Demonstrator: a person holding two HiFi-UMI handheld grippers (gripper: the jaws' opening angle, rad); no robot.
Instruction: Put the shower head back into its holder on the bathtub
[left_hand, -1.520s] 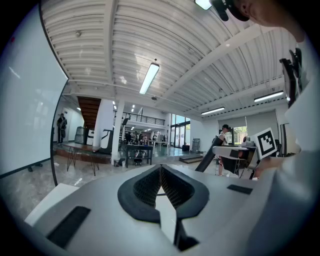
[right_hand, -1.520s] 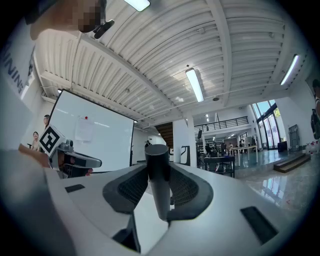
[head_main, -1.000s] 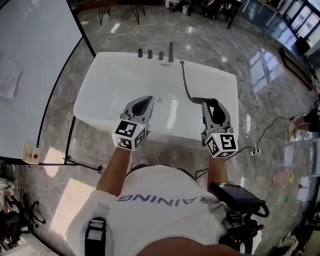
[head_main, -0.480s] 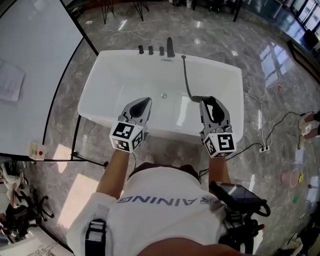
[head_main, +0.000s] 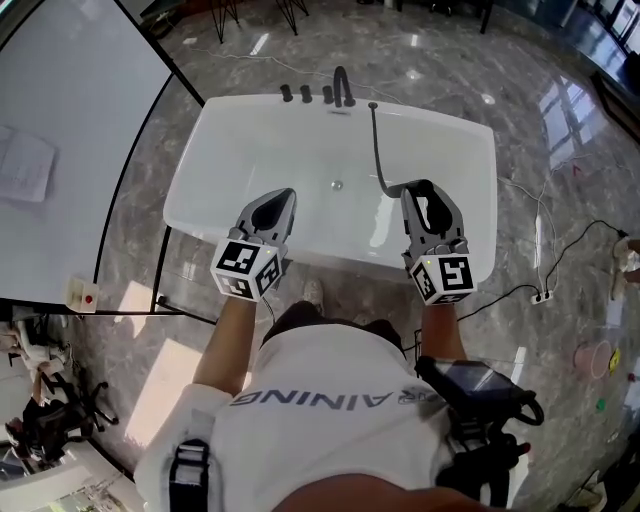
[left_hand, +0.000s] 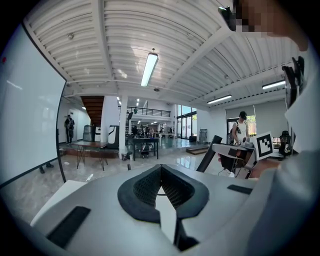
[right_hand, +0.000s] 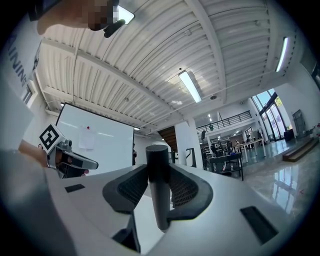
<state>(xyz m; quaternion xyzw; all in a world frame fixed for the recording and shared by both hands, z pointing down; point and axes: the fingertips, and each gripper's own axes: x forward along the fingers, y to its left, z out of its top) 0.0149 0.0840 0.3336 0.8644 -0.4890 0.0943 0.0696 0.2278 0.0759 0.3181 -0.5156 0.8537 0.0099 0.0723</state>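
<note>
Grey marble floor (head_main: 120, 190) surrounds a white bathtub (head_main: 200, 160). Over its near right side, the right hand-held gripper (head_main: 428, 200) is clamped on the shower head (right_hand: 158, 190), a slim dark rod whose dark hose (head_main: 377, 150) runs to the far rim. The left hand-held gripper (left_hand: 161, 172) has its jaws together, with nothing between them.

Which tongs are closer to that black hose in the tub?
Right. The right tongs grip the shower head, where the hose ends; the left tongs are apart, to its left.
</note>
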